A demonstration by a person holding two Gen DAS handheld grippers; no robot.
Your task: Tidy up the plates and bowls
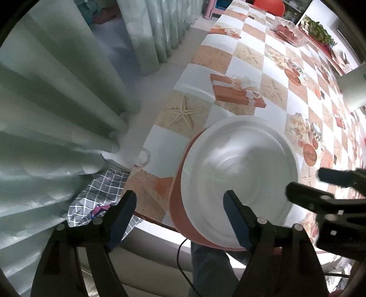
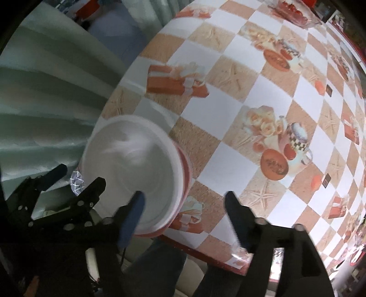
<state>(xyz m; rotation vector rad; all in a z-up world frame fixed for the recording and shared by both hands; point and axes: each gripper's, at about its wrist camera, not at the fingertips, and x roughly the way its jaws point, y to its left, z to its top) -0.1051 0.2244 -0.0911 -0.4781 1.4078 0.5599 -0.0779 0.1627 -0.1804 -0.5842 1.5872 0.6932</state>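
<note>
A bowl (image 1: 240,164) (image 2: 137,164), white inside and red outside, rests at the near edge of the table (image 1: 249,57) (image 2: 231,91) with its checked, printed cloth. My left gripper (image 1: 179,196) (image 2: 81,174) hangs above the bowl's left rim, open; one finger is over the bowl's inside and the other beyond the table edge, neither pressing it. My right gripper (image 2: 184,196) (image 1: 320,180) stands open above the bowl's right rim, one finger over the inside and one over the cloth. Nothing is held. Whether it is one bowl or a nested stack I cannot tell.
A glass dish with red contents (image 1: 288,29) (image 2: 295,13) stands at the table's far end, and a white box-like thing (image 1: 352,89) at the right. A pale curtain (image 1: 57,91) hangs left. A small clear glass (image 1: 143,157) and checked fabric (image 1: 103,194) lie beside the table. A person's legs (image 1: 205,262) are below the edge.
</note>
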